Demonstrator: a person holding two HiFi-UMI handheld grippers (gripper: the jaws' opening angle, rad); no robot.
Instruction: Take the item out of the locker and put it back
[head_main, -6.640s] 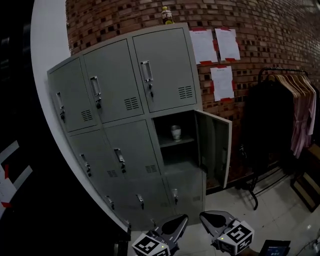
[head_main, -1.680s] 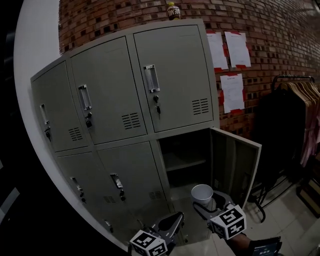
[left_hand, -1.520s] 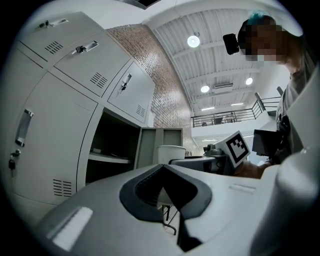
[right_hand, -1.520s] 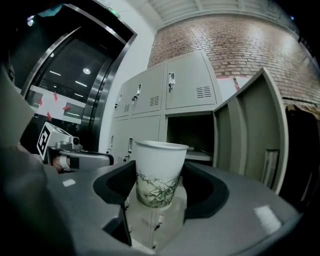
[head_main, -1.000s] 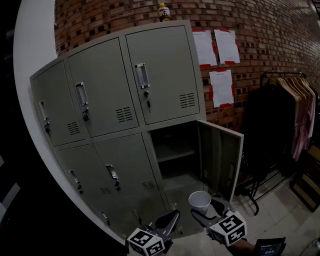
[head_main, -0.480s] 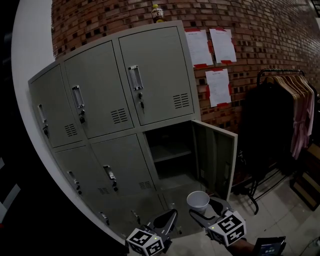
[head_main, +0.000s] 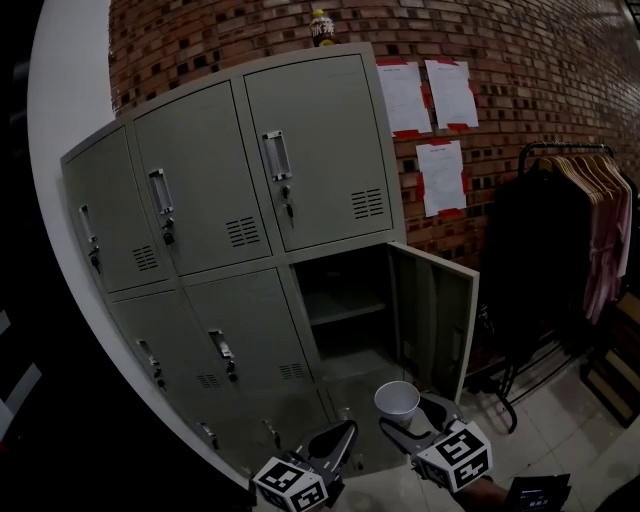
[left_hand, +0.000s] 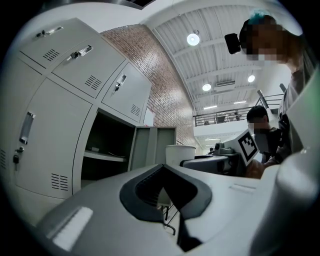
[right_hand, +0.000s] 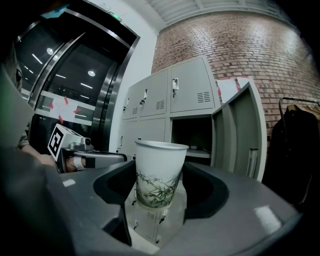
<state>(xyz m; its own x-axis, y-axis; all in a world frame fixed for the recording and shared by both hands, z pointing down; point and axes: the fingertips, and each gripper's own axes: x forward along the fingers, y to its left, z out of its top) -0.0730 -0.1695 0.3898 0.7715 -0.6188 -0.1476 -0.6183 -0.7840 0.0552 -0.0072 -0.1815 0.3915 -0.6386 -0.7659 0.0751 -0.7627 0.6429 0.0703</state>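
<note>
A white paper cup (head_main: 397, 402) with a green bamboo print (right_hand: 159, 172) stands upright between the jaws of my right gripper (head_main: 405, 420), which is shut on its lower half (right_hand: 159, 196). The cup is held low, in front of and below the open compartment (head_main: 340, 300) of the grey locker (head_main: 300, 150). That compartment's shelf (head_main: 347, 306) is bare and its door (head_main: 437, 312) swings out to the right. My left gripper (head_main: 338, 442) hangs beside the right one, jaws together and holding nothing (left_hand: 167, 200). The cup (left_hand: 180, 152) shows beyond it.
All other locker doors are closed. A bottle (head_main: 321, 28) stands on top of the locker. Paper sheets (head_main: 425, 95) hang on the brick wall. A rack of clothes (head_main: 570, 230) stands to the right on the tiled floor. Another person (left_hand: 260, 131) is behind.
The cup, earlier on the compartment's shelf, is now out of the locker in my right gripper. Over the last second both grippers stay nearly still; the view shifts slightly.
</note>
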